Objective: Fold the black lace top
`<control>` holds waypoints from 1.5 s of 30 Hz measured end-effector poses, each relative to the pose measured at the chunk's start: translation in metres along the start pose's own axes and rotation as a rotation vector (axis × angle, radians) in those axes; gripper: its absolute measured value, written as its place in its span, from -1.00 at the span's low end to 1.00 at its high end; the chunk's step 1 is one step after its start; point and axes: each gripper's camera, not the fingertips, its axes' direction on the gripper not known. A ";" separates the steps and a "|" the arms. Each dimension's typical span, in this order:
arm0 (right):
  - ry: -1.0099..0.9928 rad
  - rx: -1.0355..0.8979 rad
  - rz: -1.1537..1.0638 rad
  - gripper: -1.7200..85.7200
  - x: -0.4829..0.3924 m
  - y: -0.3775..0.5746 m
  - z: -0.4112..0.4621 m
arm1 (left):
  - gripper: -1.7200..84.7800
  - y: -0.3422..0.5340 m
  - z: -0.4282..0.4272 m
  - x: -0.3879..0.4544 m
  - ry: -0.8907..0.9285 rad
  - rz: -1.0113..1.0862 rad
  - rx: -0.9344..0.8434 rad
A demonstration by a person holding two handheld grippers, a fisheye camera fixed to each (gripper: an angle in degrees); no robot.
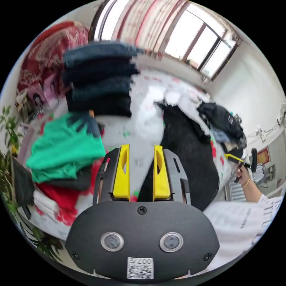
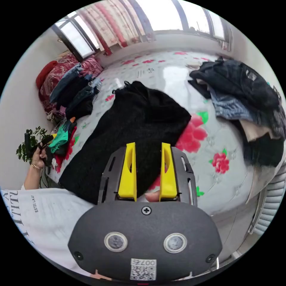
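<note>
Black lace top (image 2: 131,131) beyond open right hand-held gripper (image 2: 147,149)

The lace top (image 2: 131,131) lies spread in the middle of the bed (image 2: 166,74). To its left, at the bed's edge, stands a stack of folded clothes (image 2: 74,92), with another folded pile (image 2: 62,138) nearer. To its right, well apart, lies a loose heap of garments (image 2: 244,98). A plant (image 2: 28,143) stands left of the bed; the window (image 2: 166,15) is at the far side.

Both grippers are held raised with jaws parted and empty: the left gripper (image 1: 141,149), the right gripper (image 2: 148,147); its holding hand (image 1: 243,176) looks blurred.
</note>
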 end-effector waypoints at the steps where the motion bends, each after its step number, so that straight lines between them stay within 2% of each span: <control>1: 0.007 -0.044 0.050 -0.76 0.011 0.023 0.016 | -0.68 0.015 0.014 0.001 0.005 0.003 -0.052; 3: 0.003 -0.090 0.115 -0.76 0.022 0.050 0.031 | -0.68 0.065 0.049 0.014 0.034 0.030 -0.209; 7: -0.035 -0.177 0.130 -0.75 0.021 0.071 0.055 | -0.68 0.092 0.062 0.047 0.026 0.144 -0.303; 9: -0.067 -0.196 0.119 -0.77 0.012 0.063 0.067 | -0.71 0.083 0.077 0.070 -0.116 0.307 -0.385; 11: -0.099 -0.224 0.100 -0.82 -0.002 0.047 0.089 | -0.75 0.071 0.079 0.080 -0.156 0.420 -0.348; 14: -0.131 -0.239 0.102 -0.91 -0.009 0.018 0.102 | -0.90 0.034 0.083 0.076 -0.110 0.384 -0.383; 16: -0.138 -0.167 0.093 -0.93 -0.007 -0.006 0.084 | -0.95 0.012 0.082 0.073 -0.107 0.346 -0.413; 20: -0.168 0.100 0.079 -0.90 0.013 -0.039 -0.003 | -0.91 -0.023 0.029 0.059 0.045 0.220 -0.230; 23: -0.134 0.157 0.100 -0.82 0.026 -0.028 -0.036 | -0.84 -0.021 -0.012 0.038 0.075 0.135 -0.101; 28: -0.165 0.043 0.183 -0.73 0.041 0.039 -0.013 | -0.79 0.008 -0.044 -0.003 0.006 0.056 -0.070; 32: -0.240 -0.072 0.178 -0.67 0.028 0.088 0.025 | -0.70 0.026 -0.036 -0.019 0.008 0.079 -0.203; 37: -0.076 -0.133 0.037 -0.65 0.000 0.075 0.049 | -0.67 0.019 0.000 -0.003 -0.056 0.191 -0.355; 39: -0.022 -0.155 -0.011 -0.68 -0.010 0.064 0.057 | -0.73 0.009 0.009 0.014 -0.169 0.281 -0.351; 41: -0.102 -0.233 -0.088 -0.81 -0.024 0.054 0.062 | -0.83 0.001 0.013 0.025 -0.172 0.354 -0.365; 45: -0.263 -0.247 -0.098 -0.93 -0.026 0.053 0.041 | -0.94 -0.017 0.015 0.026 -0.058 0.365 -0.460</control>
